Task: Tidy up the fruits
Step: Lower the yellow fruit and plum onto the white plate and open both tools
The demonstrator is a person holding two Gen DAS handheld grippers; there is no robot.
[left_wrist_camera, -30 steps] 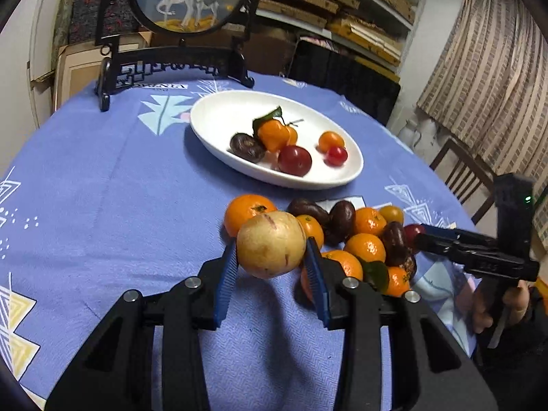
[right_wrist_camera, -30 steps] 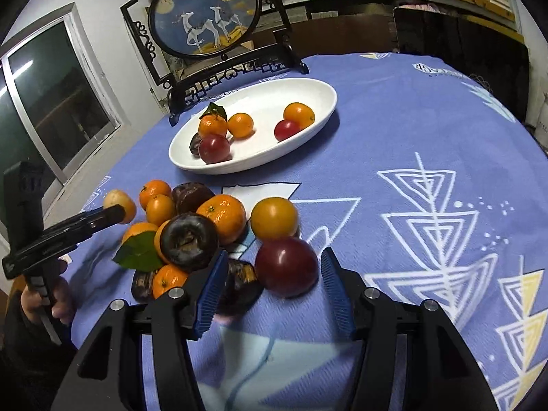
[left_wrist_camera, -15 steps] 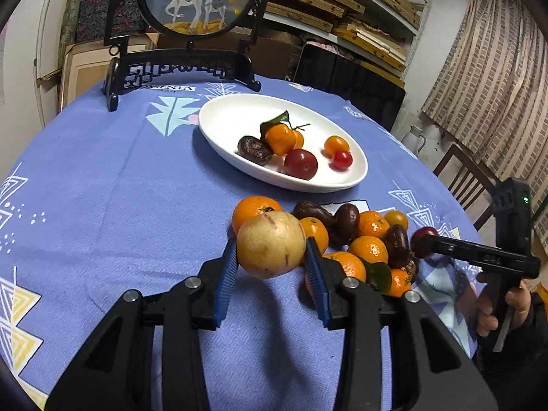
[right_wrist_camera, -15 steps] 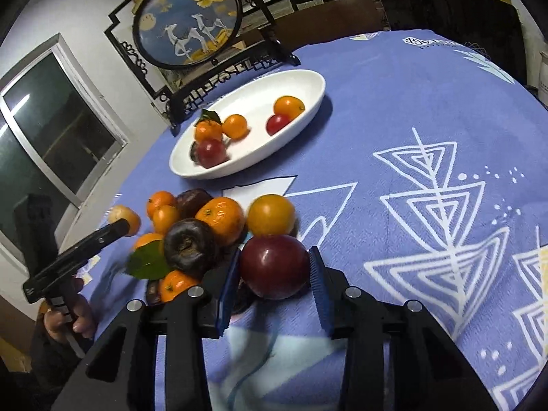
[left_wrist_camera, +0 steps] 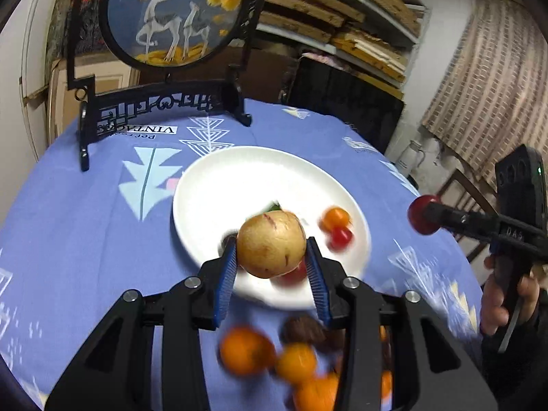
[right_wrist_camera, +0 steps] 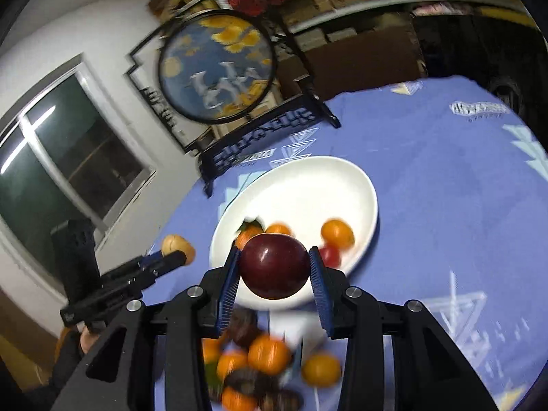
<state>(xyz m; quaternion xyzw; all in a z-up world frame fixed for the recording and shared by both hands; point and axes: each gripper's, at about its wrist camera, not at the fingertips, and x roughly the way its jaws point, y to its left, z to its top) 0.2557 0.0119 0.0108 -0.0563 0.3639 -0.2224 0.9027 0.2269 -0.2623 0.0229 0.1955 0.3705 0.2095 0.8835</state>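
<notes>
The left gripper [left_wrist_camera: 272,258] is clamped on a yellowish round fruit [left_wrist_camera: 271,244], which sits squarely between its blue pads [left_wrist_camera: 227,272] and is held above the near rim of the white oval plate [left_wrist_camera: 222,185]. Beyond the fingertips, on the plate, lie a small orange fruit [left_wrist_camera: 335,217] and a small red fruit [left_wrist_camera: 340,236] just right of the held one; more fruit is half hidden behind it. Below and behind the fingers a blurred heap of orange and dark fruits [left_wrist_camera: 274,352] rests on the blue tablecloth [left_wrist_camera: 85,239]. The far half of the plate is bare, and past it stands a black framed round screen [left_wrist_camera: 171,17]. The right gripper [right_wrist_camera: 274,267] is clamped on a dark red plum [right_wrist_camera: 274,265], centred between its pads above the plate's near rim [right_wrist_camera: 363,239]. To the right of both grippers the cloth runs open to the table edge.
</notes>
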